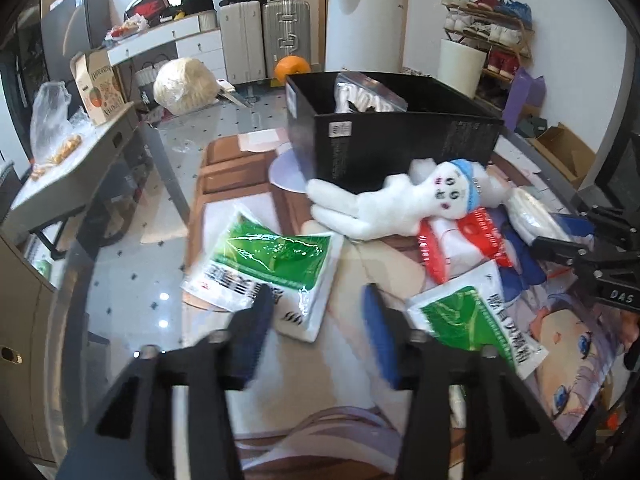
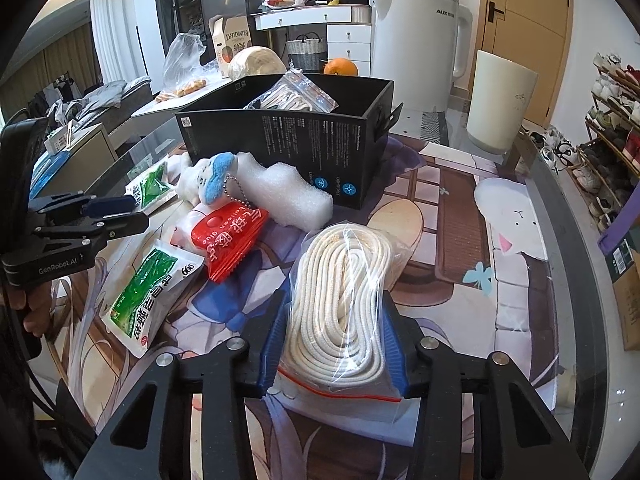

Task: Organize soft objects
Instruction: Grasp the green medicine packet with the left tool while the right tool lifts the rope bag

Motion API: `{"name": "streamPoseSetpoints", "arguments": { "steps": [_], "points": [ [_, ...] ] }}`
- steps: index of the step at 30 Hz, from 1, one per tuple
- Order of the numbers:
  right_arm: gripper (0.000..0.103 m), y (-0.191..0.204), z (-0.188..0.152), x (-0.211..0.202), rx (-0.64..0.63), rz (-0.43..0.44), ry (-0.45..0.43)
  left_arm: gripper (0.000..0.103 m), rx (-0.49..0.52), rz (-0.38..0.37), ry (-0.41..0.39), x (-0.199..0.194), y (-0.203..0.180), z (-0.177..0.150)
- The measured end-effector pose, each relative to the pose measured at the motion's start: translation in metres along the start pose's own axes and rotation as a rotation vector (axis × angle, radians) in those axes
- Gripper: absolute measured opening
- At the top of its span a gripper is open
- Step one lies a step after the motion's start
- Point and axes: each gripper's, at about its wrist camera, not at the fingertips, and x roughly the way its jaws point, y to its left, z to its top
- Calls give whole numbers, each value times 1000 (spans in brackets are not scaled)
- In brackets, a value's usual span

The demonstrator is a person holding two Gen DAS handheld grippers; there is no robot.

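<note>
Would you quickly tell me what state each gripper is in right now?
Left gripper: open, holding nothing.
Right gripper: closed on the bagged white rope.

left gripper [image 1: 318,312]: jaws apart, nothing between | right gripper [image 2: 334,344]: pads clamped on load

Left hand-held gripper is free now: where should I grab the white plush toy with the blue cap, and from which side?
Grip the plush toy across its narrow white body, between the capped head and the legs. It lies on its side against the black box, so come from above on the near side, away from the box wall. Its head end overlaps the red packet and carries a bead chain; avoid that end.
</note>
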Motion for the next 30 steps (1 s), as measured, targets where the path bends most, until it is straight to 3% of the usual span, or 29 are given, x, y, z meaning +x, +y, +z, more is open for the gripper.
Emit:
{"name": "streamPoseSetpoints", "arguments": {
  "steps": [3,5,7,9,14,19,21,23,30],
  "points": [
    [44,0,0,0,-1,1,1,60,38,22,1,0,5,3],
    [44,1,0,-1,-6,3,2,67,83,33,18,5,8,7],
    [44,1,0,-1,-11,4,3,89,126,41,16,9,10,11],
    [44,2,0,0,-13,5,4,91,138,38,1,11,13,17],
    [44,0,0,2,-18,12,9,97,176,19,51,29,16,25],
    [44,-2,2,5,-21,19,15,100,143,-19,66,37,29,30],
    [44,-2,3,6,-22,19,14,98,132,-47,69,38,32,30],
    [44,-2,3,7,-23,20,13,88,108,-94,72,38,34,29],
    [44,-1,4,9,-27,25,8,59,142,-104,44,29,23,26]
  ]
}}
